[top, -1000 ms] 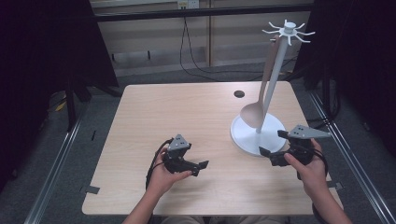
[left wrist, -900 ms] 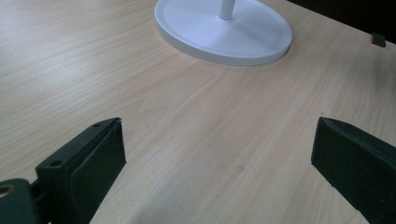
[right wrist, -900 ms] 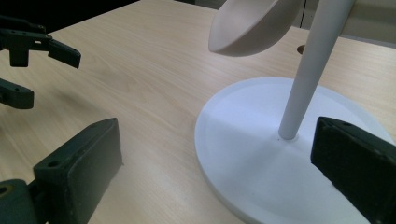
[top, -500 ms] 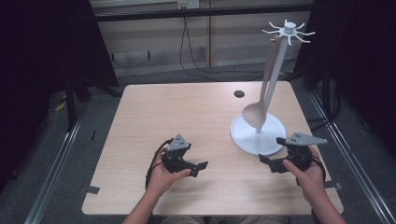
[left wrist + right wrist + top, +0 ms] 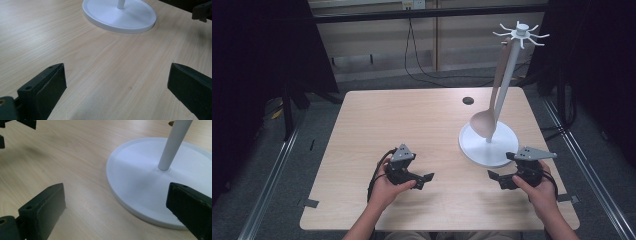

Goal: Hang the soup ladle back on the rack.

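A white rack [image 5: 507, 95] with a round base [image 5: 488, 144] and hooks at its top stands at the table's right. A pale wooden spoon [image 5: 488, 112] hangs from one hook, bowl down, over the base. My left gripper [image 5: 427, 179] rests low at the table's front middle, open and holding nothing, pointing right toward the base [image 5: 120, 15]. My right gripper [image 5: 497, 178] is open and holding nothing at the front right, just in front of the base [image 5: 155, 180], with the post [image 5: 173, 145] ahead of it.
The light wooden table [image 5: 412, 125] has a small dark hole [image 5: 468, 100] near its far edge. Cables run across the floor behind. Metal rails flank the table on both sides. The other gripper's jaws peek in at each gripper view's top corner.
My right gripper has drawn back toward the front edge, away from the rack's base, and a little to the left. The left gripper has stayed put.
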Action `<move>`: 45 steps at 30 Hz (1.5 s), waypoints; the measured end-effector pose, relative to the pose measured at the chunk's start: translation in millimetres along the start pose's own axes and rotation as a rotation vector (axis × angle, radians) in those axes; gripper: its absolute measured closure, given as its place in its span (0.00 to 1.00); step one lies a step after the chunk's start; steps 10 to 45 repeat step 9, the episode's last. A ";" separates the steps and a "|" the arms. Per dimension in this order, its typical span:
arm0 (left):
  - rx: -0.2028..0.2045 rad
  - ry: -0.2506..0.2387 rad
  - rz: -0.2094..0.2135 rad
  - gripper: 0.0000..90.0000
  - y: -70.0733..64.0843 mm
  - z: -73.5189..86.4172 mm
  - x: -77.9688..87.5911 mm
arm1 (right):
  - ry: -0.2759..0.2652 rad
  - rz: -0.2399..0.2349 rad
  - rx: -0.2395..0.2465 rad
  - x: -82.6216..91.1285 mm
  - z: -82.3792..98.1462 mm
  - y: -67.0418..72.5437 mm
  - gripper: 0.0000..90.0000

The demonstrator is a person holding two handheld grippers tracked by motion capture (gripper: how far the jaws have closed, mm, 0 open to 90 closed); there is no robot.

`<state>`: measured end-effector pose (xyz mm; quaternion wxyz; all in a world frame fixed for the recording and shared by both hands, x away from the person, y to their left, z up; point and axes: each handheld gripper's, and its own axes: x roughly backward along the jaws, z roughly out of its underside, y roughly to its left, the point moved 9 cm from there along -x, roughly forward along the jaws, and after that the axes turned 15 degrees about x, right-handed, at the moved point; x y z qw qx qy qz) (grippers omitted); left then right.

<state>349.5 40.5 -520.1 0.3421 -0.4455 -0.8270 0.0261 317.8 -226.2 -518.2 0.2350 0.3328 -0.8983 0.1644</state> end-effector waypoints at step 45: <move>0.005 0.002 0.001 0.02 1.5 -0.6 -0.7 | -0.001 0.018 0.003 -0.9 -0.9 1.9 0.02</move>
